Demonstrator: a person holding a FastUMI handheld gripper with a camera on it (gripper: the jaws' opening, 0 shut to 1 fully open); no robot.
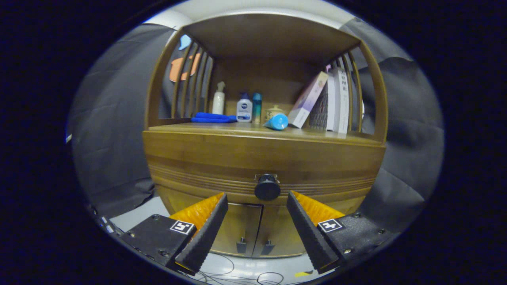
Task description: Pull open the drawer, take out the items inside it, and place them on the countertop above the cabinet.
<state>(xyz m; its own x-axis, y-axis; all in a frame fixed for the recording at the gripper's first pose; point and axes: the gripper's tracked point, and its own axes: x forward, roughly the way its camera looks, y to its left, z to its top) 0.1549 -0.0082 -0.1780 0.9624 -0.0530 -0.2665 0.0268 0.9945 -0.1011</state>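
A wooden cabinet stands straight ahead with its drawer (222,180) closed flush in the front. The drawer's round dark knob (267,187) sits just ahead of my fingers, level with their tips and centred in the gap. My gripper (257,196) is open, with nothing between its fingers (210,225). The countertop (190,128) above the drawer holds a folded blue cloth (212,117), a white spray bottle (218,99), a white bottle with a blue cap (244,107), a teal bottle (257,104), a small jar (274,111), a blue tube lying on its side (277,122) and leaning books (328,101).
Below the drawer are two cupboard doors with small handles (253,246). Slatted wooden sides and a top board enclose the countertop shelf. Cables (245,277) lie on the pale floor under the fingers. Black cloth hangs on both sides of the cabinet.
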